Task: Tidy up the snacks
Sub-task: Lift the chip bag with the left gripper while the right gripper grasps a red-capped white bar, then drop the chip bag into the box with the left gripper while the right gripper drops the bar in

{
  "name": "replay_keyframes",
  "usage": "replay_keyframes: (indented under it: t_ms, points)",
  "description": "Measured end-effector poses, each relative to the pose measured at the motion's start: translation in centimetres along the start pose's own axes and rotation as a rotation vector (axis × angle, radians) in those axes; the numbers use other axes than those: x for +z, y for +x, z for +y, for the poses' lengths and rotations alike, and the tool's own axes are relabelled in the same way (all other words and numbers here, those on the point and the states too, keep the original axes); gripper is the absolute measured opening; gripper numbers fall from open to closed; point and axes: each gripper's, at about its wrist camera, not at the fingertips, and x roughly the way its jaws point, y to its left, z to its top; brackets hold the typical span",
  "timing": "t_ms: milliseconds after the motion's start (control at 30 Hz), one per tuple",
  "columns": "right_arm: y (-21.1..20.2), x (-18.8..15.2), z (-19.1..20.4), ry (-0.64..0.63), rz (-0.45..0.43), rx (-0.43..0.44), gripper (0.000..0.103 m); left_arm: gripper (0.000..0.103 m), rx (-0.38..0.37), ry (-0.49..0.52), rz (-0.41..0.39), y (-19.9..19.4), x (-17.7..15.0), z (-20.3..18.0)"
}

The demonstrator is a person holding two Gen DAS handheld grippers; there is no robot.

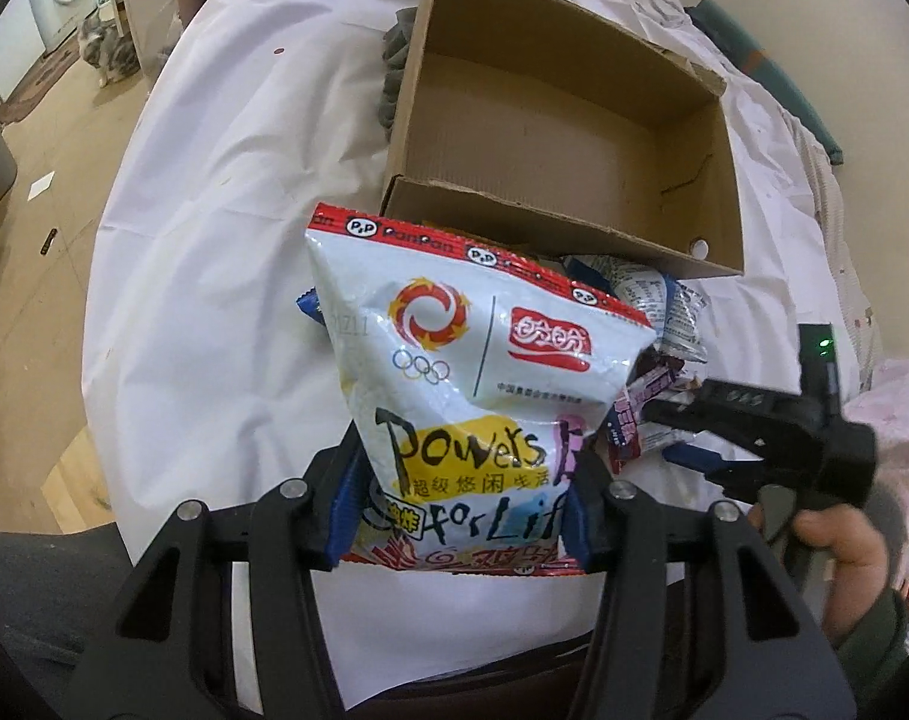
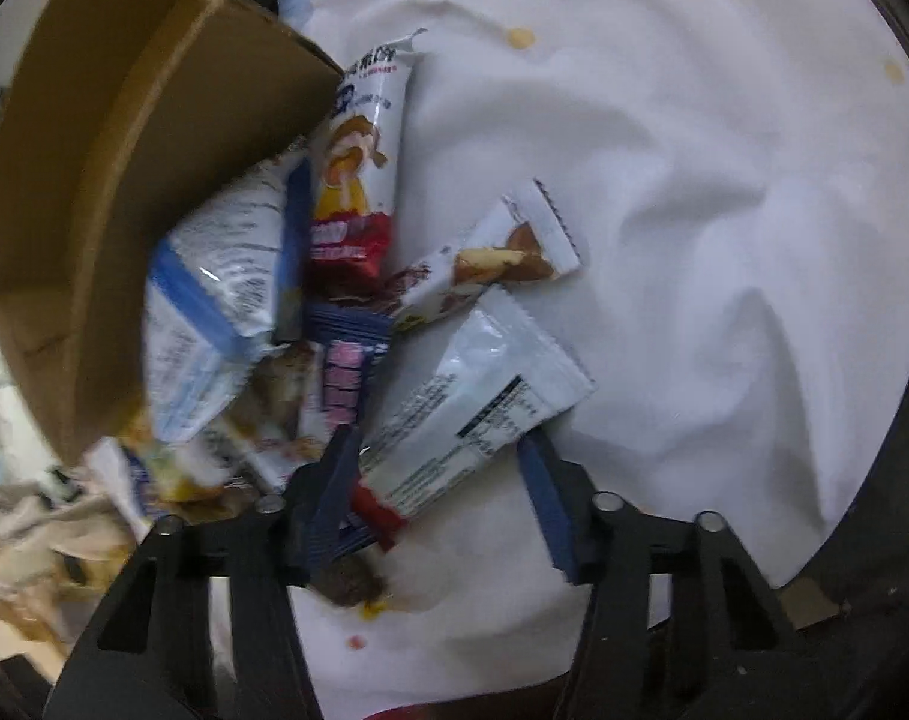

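Blue-padded fingers of the left gripper (image 1: 457, 510) are clamped on the lower end of a white PanPan snack bag (image 1: 478, 396), which stands upright between them, lifted over the white tablecloth (image 1: 214, 228). Beyond the bag sits an open cardboard box (image 1: 568, 138), its interior bare. A pile of small snack packets (image 1: 652, 360) lies just before the box's near wall. At the right edge, the person's right hand (image 1: 838, 546) grips the black right gripper's handle, held low beside the pile.

Right wrist view: the right gripper (image 2: 448, 480) has its jaws spread, straddling a white packet with a barcode (image 2: 478, 402) without visibly pinching it. Past it lie a nut bar wrapper (image 2: 496, 258) and a cartoon-printed packet (image 2: 358, 180), touching the box.
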Motion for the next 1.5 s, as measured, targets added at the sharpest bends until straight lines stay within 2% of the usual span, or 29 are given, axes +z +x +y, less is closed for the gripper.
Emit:
replay_keyframes:
  t_ms: [100, 167, 267, 367, 700, 800, 967, 1100, 1233, 1500]
  points:
    - [0.0, -0.4, 0.2, -0.051, -0.036, -0.031, 0.043, 0.049, -0.006, -0.014, -0.001, -0.1, 0.0, 0.3]
    - [-0.6, -0.7, -0.1, -0.062, -0.057, -0.018, 0.039, 0.049, -0.005, -0.014, -0.003, -0.2, -0.1, 0.4]
    - [-2.0, -1.7, -0.8, -0.086, -0.082, 0.018, 0.021, 0.049, -0.003, -0.016, -0.003, -0.2, -0.1, 0.4]
    - [-3.9, -2.5, -1.3, -0.130, -0.102, 0.055, 0.015, 0.049, -0.004, -0.017, -0.004, -0.3, -0.1, 0.3]
    - [-10.0, -4.6, -0.5, -0.207, -0.191, 0.173, 0.014, 0.049, 0.018, -0.028, -0.019, -0.3, -0.2, 0.6]
    - [-12.2, -4.3, -0.3, -0.243, -0.241, 0.195, 0.014, 0.049, 0.034, -0.035, -0.046, -0.7, -0.1, 0.9]
    - [-13.8, -2.6, 2.7, -0.318, -0.331, 0.241, 0.014, 0.049, 0.039, -0.051, -0.103, -1.9, 0.9, 1.1]
    - [-16.3, -1.4, 4.5, -0.393, -0.384, 0.271, 0.014, 0.049, 0.042, -0.045, -0.131, -3.0, 2.9, 0.7]
    - [-17.3, 0.5, 6.7, -0.457, -0.401, 0.295, 0.014, 0.049, 0.038, -0.027, -0.151, -3.6, 5.9, -0.8]
    - [-15.6, 4.8, 11.3, -0.558, -0.415, 0.293, 0.014, 0.049, 0.094, 0.024, -0.192, -1.6, 12.1, -3.9]
